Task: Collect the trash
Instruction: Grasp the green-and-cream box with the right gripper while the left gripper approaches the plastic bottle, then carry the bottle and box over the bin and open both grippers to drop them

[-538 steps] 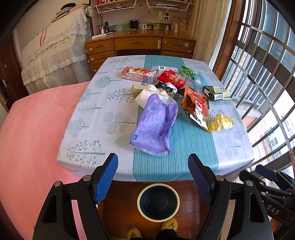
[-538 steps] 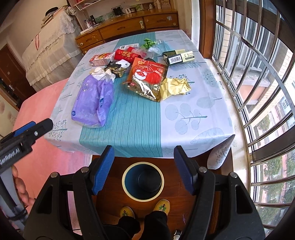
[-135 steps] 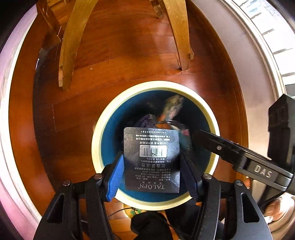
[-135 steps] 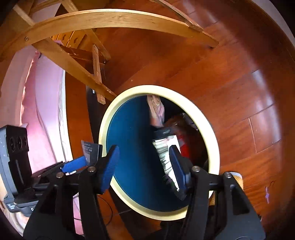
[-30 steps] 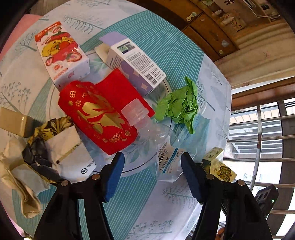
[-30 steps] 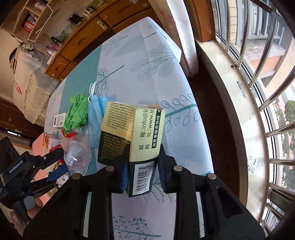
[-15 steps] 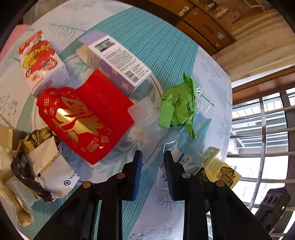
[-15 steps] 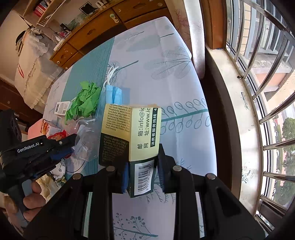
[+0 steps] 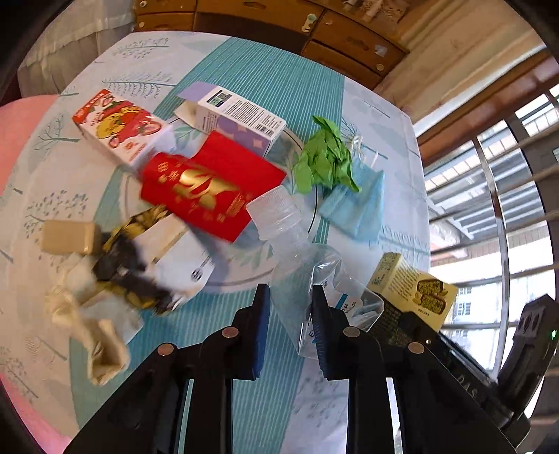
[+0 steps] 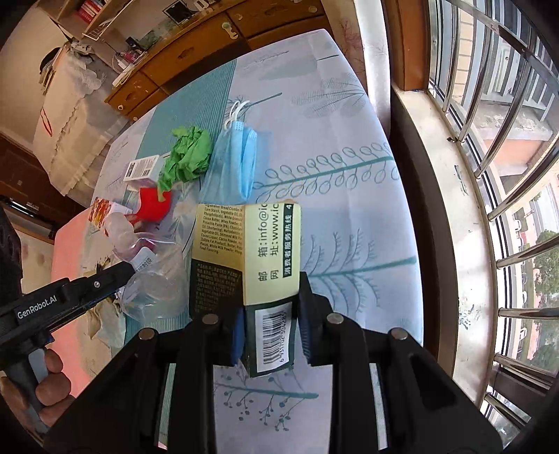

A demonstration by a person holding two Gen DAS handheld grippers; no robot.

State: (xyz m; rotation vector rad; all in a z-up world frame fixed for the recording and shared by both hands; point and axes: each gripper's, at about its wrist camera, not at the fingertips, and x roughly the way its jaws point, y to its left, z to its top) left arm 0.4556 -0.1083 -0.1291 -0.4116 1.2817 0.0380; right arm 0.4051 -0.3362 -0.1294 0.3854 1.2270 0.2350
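My left gripper is shut on a crushed clear plastic bottle, lifted over the table; it also shows in the right wrist view. My right gripper is shut on a yellow and dark green carton, held above the tablecloth; the carton shows at the right of the left wrist view. On the table lie a red packet, a green crumpled wrapper, a blue face mask, a purple-white box, a strawberry carton and crumpled paper.
The table has a light leaf-print cloth with a teal stripe. A barred window runs along the right. A wooden dresser stands behind the table. A pink bed lies to the left.
My left gripper closed on the clear bottle and raised it off the table. My right gripper keeps its hold on the carton and has lifted it slightly.
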